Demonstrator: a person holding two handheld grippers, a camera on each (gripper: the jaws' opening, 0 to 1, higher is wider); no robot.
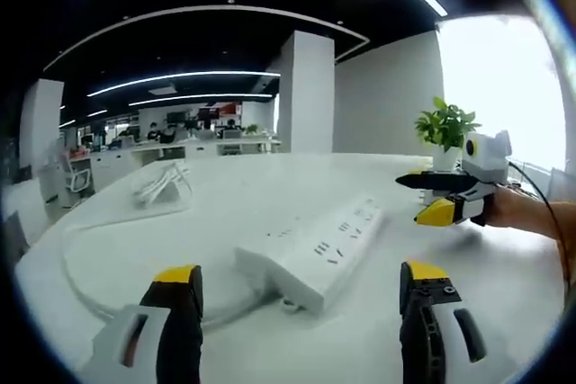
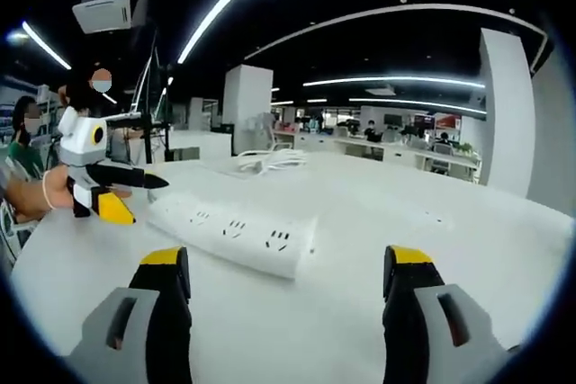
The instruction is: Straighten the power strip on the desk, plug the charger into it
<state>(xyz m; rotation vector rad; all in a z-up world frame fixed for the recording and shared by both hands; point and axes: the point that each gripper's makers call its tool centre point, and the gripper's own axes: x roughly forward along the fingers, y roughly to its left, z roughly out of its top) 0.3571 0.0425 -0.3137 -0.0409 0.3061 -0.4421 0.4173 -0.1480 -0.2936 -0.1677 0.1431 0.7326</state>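
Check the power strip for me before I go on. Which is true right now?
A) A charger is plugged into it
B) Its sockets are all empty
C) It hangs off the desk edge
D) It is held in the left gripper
B: the long white plastic power strip lies flat on the white desk with nothing in any visible socket, and both grippers' jaws stand open and apart from it.

A broad white desk (image 1: 504,294) carries a white power strip (image 1: 315,254) at centre, its cable (image 1: 76,281) looping toward nine o'clock, a coiled charger (image 1: 162,182) at eleven, a potted plant (image 1: 445,132) at two.
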